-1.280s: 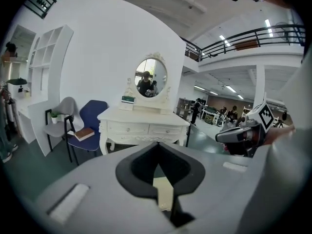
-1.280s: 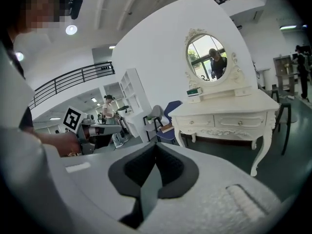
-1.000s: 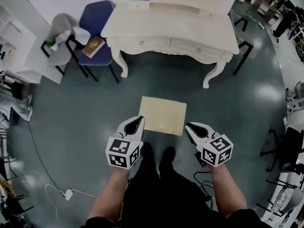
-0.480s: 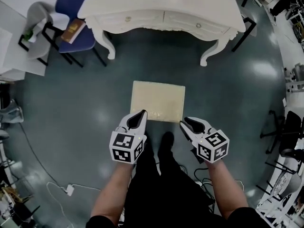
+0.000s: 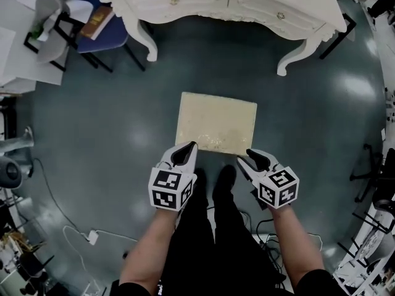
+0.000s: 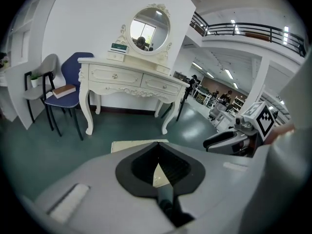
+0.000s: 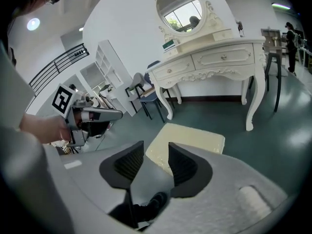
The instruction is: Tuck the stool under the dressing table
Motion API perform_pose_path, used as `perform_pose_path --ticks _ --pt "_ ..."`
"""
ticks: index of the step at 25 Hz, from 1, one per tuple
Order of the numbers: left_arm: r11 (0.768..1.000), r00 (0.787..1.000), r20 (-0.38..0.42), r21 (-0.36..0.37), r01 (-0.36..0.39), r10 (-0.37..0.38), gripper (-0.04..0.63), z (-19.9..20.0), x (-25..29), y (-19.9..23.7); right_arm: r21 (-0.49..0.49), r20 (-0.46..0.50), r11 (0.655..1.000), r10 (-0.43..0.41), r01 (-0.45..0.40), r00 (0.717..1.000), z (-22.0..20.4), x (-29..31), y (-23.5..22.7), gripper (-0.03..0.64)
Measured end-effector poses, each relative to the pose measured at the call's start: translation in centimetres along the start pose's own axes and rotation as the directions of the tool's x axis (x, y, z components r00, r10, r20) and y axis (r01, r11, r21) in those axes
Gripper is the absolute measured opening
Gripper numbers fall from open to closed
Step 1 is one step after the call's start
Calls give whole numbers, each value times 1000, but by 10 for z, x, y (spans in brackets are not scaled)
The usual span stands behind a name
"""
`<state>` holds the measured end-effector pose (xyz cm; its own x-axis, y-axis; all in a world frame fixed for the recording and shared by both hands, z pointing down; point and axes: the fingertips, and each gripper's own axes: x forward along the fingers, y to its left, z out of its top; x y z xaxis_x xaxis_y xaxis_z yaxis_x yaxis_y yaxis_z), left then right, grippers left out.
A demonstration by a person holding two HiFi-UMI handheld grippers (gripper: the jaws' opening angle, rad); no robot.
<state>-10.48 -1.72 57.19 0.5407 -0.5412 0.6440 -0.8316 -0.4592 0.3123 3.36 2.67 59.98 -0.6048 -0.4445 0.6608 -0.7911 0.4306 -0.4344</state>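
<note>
Left hand-held gripper (image 5: 187,148) clenched, empty, tip near stool (image 5: 216,119) near-left corner. Right hand-held gripper (image 5: 245,157) jaws just been opening, nothing between them, near stool's near-right corner. Cream stool on floor just ahead of both, apart from dressing table (image 5: 247,8) beyond.

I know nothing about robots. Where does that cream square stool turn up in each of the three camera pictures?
Head view: the stool sits mid-picture, below the dressing table.
Left gripper view: the stool is a thin pale strip low down, left of centre.
Right gripper view: the stool lies in the lower middle.
Shared landmark: the white dressing table stands beyond the stool in all three.
</note>
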Motion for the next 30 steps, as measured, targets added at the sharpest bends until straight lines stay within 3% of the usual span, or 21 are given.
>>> perform_pose_path --ticks 4,17,27,30 --pt "1000 999 -35 -11 26 -26 18 -31 16 15 24 -50 999 -36 37 998 -35 24 -9 180" --pt "998 985 -163 -53 39 -47 67 -137 68 70 113 -88 971 -203 212 975 -121 85 -62 248" --pt "999 968 -250 -44 22 -32 215 -180 110 103 132 -137 946 -279 297 950 -159 117 -109 354" --pt "999 962 -273 -52 2 -16 222 -193 120 114 122 -158 936 -311 331 937 -168 123 -123 367"
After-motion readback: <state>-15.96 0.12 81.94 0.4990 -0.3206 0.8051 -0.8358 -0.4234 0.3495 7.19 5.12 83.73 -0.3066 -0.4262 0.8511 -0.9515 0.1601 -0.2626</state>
